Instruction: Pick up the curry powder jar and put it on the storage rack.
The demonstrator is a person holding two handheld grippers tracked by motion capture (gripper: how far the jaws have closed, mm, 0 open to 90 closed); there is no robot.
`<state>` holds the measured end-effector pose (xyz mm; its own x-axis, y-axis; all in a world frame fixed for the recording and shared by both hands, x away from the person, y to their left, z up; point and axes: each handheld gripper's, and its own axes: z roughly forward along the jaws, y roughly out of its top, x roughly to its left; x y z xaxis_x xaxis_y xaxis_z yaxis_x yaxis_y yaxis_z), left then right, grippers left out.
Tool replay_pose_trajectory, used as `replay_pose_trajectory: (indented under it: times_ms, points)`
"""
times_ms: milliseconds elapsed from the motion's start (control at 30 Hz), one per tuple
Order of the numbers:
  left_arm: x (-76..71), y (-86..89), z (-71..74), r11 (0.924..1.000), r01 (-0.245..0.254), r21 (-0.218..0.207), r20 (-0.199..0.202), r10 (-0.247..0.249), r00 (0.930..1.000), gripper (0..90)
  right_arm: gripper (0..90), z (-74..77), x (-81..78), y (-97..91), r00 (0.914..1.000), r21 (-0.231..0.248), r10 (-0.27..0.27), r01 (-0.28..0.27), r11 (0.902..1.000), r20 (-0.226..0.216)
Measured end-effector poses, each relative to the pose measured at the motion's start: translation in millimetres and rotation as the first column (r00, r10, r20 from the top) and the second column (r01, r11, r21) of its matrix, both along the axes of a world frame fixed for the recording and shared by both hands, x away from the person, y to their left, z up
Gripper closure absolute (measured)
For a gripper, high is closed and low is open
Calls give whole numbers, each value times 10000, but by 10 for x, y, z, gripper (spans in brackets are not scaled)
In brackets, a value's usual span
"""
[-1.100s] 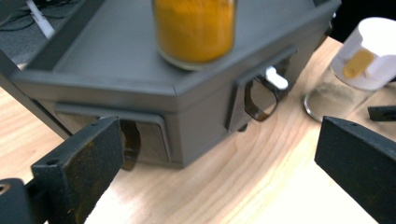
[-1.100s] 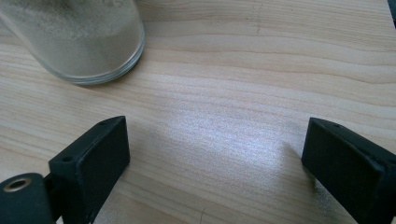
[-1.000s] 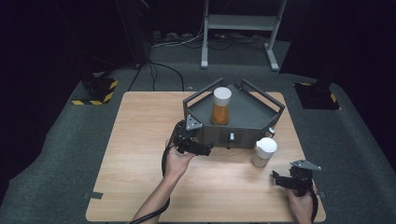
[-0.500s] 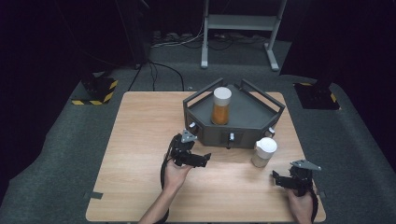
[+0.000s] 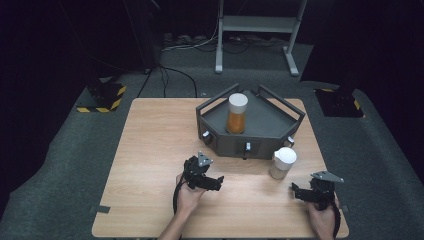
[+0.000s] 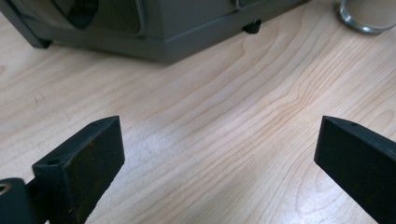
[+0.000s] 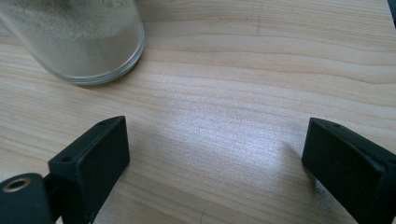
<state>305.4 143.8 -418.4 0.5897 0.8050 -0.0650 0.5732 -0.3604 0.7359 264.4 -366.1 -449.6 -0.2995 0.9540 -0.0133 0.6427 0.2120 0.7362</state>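
Left tongs (image 5: 216, 182) open and empty over surface (image 5: 150, 150), right tongs (image 5: 296, 192) open, empty, near pale jar (image 5: 283, 162), orange jar (image 5: 237, 113) upright in grey tray (image 5: 270, 145)

You have two jars, one orange-filled (image 5: 236, 115) and one pale-filled (image 5: 283, 163), one grey tray (image 5: 270, 132), and seemingly three knobs on its front
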Motion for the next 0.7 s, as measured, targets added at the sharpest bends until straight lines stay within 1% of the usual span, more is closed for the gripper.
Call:
replay_pose_trajectory:
  times_ms: [100,233,333,400,533,567,700]
  points:
    - [-15,-2,-51,10000,-71,24,-54,72,10000,17,70,0,0,0,10000,1,-2,2,10000,0]
    - [-37,-21,-112,9997,-59,229,6,59,10000,18,70,0,0,1,10000,0,-3,3,10000,0]
    - [-39,-9,-154,9998,-130,133,-38,130,9999,18,70,0,0,1,10000,0,-2,2,10000,1]
    - [-41,-17,-177,9997,-170,196,-30,171,9998,19,69,0,0,1,10000,0,-2,2,10000,-1]
    - [-49,-59,-211,9987,-226,447,-14,227,9997,19,70,0,0,1,10000,-1,-3,3,10000,-1]
    - [-48,-72,-217,9981,-230,563,0,230,9997,19,70,0,0,1,10000,-1,-3,3,10000,-1]
    - [-46,-91,-246,9967,-296,758,31,294,9996,20,70,0,0,1,10000,0,-2,2,10000,-1]
